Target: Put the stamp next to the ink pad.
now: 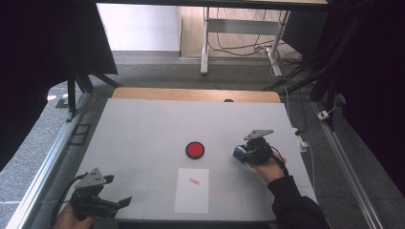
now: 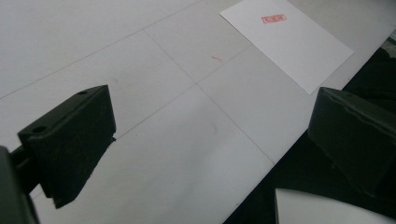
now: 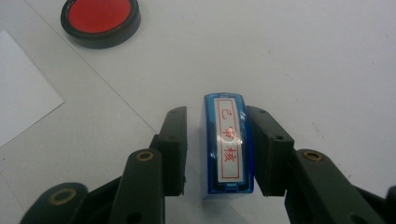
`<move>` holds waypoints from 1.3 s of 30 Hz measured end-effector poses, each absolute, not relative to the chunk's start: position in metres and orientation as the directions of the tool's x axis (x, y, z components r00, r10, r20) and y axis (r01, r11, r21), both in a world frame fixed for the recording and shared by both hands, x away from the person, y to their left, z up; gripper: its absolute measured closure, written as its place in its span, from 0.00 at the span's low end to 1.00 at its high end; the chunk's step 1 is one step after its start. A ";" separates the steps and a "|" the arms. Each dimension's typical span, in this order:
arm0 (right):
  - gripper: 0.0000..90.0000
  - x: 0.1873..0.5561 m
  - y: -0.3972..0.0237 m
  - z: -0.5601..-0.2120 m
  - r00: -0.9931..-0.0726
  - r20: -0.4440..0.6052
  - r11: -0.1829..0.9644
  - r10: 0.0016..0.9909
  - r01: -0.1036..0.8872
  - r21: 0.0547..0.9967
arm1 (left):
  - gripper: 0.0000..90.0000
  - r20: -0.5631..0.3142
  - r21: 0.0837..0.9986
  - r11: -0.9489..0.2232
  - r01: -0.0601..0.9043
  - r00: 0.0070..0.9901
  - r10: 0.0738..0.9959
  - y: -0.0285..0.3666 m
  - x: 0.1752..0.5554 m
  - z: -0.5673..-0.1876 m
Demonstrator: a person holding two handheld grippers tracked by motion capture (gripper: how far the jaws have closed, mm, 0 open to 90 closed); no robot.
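- Here we see the right gripper point(image 3: 215, 154) set around a blue stamp point(image 3: 227, 144) that stands on the white table point(image 1: 143, 129). There is a gap between the stamp and the jaw on the left of the right gripper view, and the other jaw sits against or just beside it, so we read the jaws as loosened, not clamping.
- The left gripper point(image 2: 205, 140) has its jaws spread wide with nothing between them, low over the table's near edge.
- The stamp stands right of the red ink pad point(image 1: 195, 150); the paper sheet point(image 1: 192, 190), bearing a red print point(image 1: 194, 181), lies nearer to us.
- Risk, as we judge it: pulling back crookedly could let a jaw catch the stamp and tip it, smearing ink on the table.
- We cannot see the stamp's inked face, and the print's characters are too small to read.
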State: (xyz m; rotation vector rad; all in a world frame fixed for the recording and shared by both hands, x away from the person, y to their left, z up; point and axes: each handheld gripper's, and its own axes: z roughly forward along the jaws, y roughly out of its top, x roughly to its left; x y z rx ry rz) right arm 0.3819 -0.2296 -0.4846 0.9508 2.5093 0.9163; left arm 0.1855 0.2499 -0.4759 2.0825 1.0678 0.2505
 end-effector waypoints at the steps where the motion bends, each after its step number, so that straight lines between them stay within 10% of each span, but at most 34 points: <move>1: 0.66 0.382 -0.230 -0.485 -0.733 -0.054 0.575 0.678 0.483 0.660 | 0.01 -0.161 0.710 -0.354 0.609 0.630 0.760 0.250 0.186 -0.476; 39: 0.00 0.373 -0.226 -0.472 -0.655 0.031 0.442 0.755 0.544 0.713 | 0.01 -0.169 0.716 -0.345 0.607 0.630 0.758 0.251 0.185 -0.476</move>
